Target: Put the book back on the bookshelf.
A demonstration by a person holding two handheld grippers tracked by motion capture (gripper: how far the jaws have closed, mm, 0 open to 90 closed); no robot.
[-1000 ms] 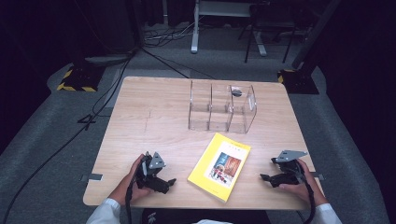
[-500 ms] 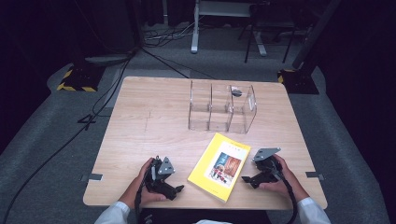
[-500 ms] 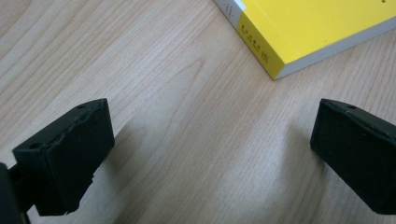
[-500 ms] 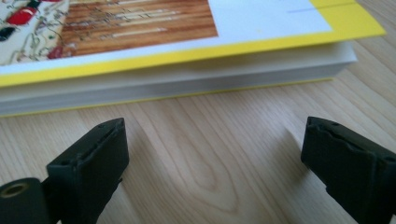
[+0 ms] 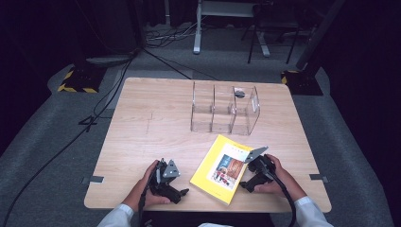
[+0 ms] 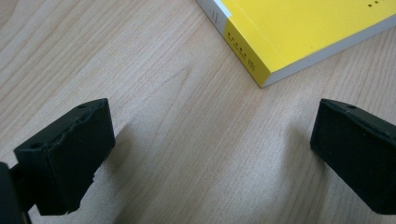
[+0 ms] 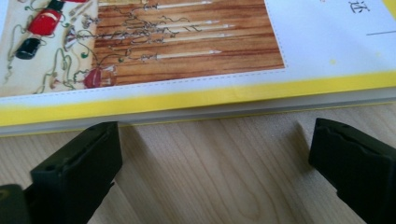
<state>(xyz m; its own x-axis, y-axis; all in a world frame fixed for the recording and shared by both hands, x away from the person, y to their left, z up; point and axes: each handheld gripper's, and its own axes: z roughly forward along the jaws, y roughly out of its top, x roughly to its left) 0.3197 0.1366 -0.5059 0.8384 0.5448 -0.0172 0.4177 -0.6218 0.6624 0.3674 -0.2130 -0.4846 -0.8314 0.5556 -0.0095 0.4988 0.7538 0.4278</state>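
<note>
Two grippers rest low on the table (image 5: 142, 123), one at each side of a yellow book (image 5: 226, 168) that lies flat near the front edge. At the left, the left gripper (image 5: 182, 193) sits just beside the book's near corner with its jaws spread wide and only bare wood between them; in the left gripper view that corner (image 6: 266, 77) is a little ahead of the tips, untouched. In the middle, the book lies slanted, cover up, well apart from the clear plastic organizer (image 5: 224, 109) standing farther back. At the right, the right gripper (image 5: 247, 184) faces the book's long edge; its jaws have just been opening and now stand wide, nothing between them, the page edge (image 7: 196, 112) just ahead. Judging by this, the work is at its start: the book is not yet gripped or lifted. Both hands look lined up for a two-sided grab, and if the organizer is the goal, the whole carry remains.
</note>
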